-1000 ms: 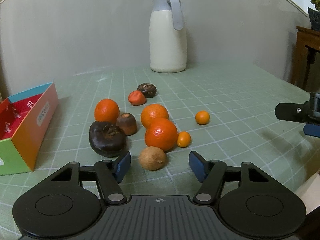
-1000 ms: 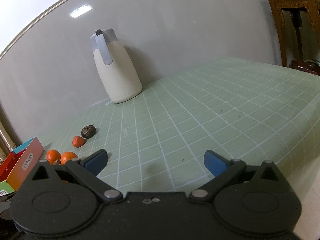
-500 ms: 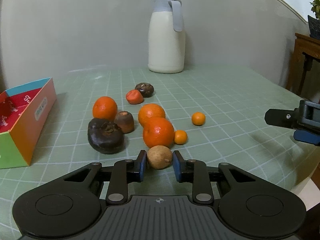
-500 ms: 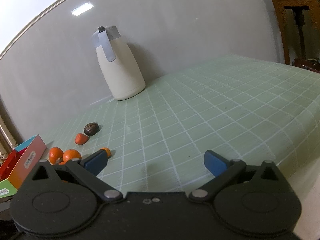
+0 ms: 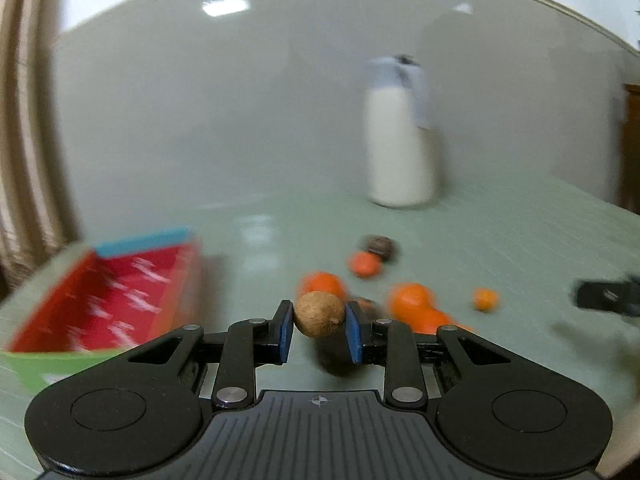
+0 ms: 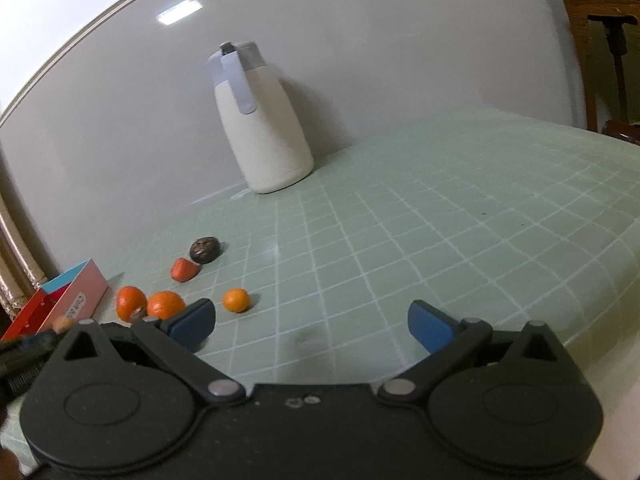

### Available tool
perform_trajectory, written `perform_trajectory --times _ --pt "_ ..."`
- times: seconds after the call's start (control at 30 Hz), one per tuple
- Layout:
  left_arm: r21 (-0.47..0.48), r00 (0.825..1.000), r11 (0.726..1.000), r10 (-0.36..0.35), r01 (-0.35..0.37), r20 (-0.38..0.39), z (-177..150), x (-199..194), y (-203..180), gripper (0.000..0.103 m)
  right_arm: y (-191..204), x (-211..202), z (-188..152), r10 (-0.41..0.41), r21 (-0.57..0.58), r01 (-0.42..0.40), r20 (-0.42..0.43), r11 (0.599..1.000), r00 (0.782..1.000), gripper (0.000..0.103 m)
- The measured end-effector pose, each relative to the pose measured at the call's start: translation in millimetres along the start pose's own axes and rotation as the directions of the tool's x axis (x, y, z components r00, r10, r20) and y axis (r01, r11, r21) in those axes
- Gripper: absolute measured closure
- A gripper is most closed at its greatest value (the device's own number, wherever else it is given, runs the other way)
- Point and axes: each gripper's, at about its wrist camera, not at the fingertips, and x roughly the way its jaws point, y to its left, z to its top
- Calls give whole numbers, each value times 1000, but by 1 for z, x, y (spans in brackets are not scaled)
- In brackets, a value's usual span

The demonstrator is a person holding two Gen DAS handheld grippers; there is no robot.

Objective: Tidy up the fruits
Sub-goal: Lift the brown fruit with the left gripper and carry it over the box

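Left wrist view, blurred: left gripper (image 5: 320, 327) clamps a brown fruit (image 5: 319, 313) off the table (image 5: 520, 240), red box (image 5: 108, 300) to the left, oranges (image 5: 412, 300) behind. Right wrist view: right gripper (image 6: 312, 322) spread wide, holding nothing, above the table; small orange (image 6: 236, 300) and jug (image 6: 264, 120) ahead.

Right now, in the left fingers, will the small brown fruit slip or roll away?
The brown fruit looks round and firm, pinched only at its sides by the left gripper, so it may twist. Released on the flat tablecloth, it would probably roll.
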Motion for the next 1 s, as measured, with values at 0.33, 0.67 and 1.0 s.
perform_trajectory --times 0.33,0.67,1.0 --pt "-119 960 953 272 -277 -61 9 32 109 75 24 9 -4 35 -46 -36 -27 998 999 0" --pt "-182 934 921 316 -344 -168 -7 51 147 75 58 26 -12 89 -85 -94 -60 992 994 0" --pt "-210 921 907 320 -366 -224 -17 50 165 75 99 39 -20 156 -140 -168 -92 976 983 0"
